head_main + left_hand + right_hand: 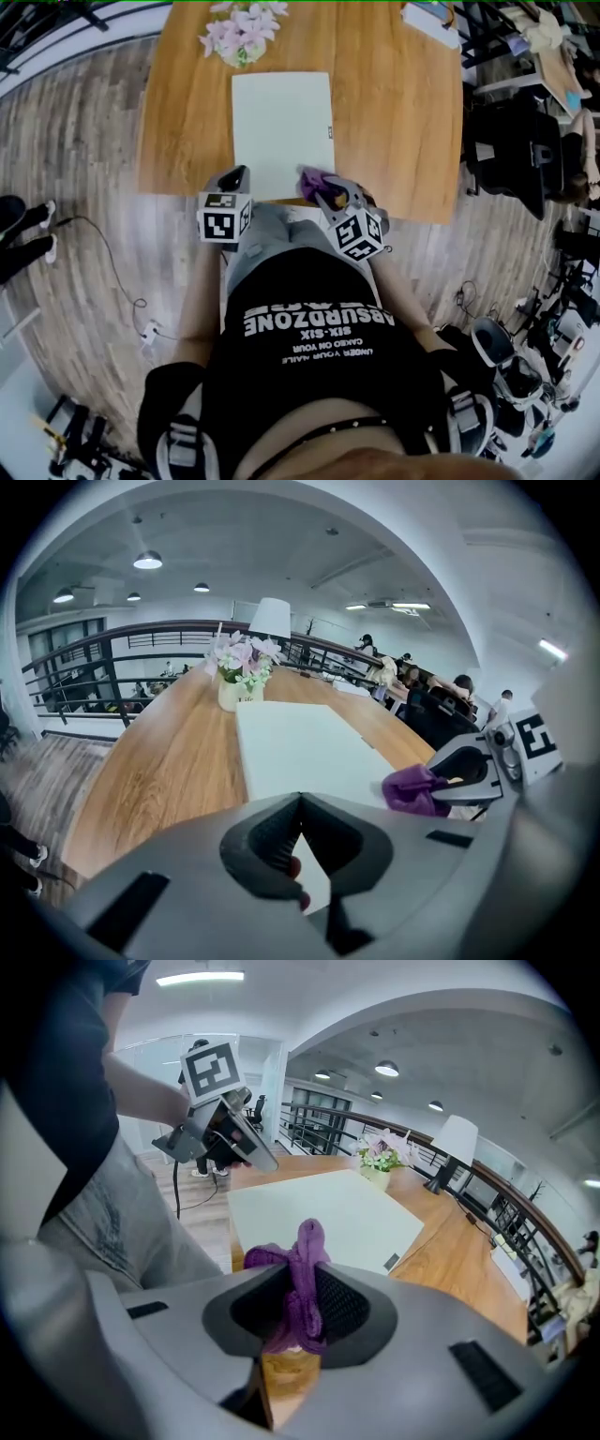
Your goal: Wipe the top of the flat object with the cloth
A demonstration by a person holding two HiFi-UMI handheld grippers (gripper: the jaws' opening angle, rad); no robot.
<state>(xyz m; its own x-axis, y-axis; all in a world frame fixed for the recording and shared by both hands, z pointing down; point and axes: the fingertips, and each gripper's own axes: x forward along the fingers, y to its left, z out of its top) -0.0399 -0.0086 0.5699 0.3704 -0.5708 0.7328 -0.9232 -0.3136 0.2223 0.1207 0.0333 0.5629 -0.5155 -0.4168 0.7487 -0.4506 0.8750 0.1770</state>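
Observation:
A white flat board (281, 122) lies on the wooden table (394, 112), its near edge at the table's front. My right gripper (321, 190) is shut on a bunched purple cloth (312, 177), which hangs just above the board's near right corner. In the right gripper view the cloth (306, 1274) pokes up between the closed jaws, with the board (328, 1208) ahead. My left gripper (236, 176) hovers at the board's near left corner, jaws shut with nothing in them. The left gripper view shows the board (300, 747), the cloth (415, 790) and the right gripper (459, 778).
A vase of pink and white flowers (242, 33) stands beyond the board's far end. A white-shaded lamp (452, 1147) and a flat white item (431, 23) sit further back. Dark office chairs (511, 141) stand to the table's right. A cable (112, 272) runs over the floor on the left.

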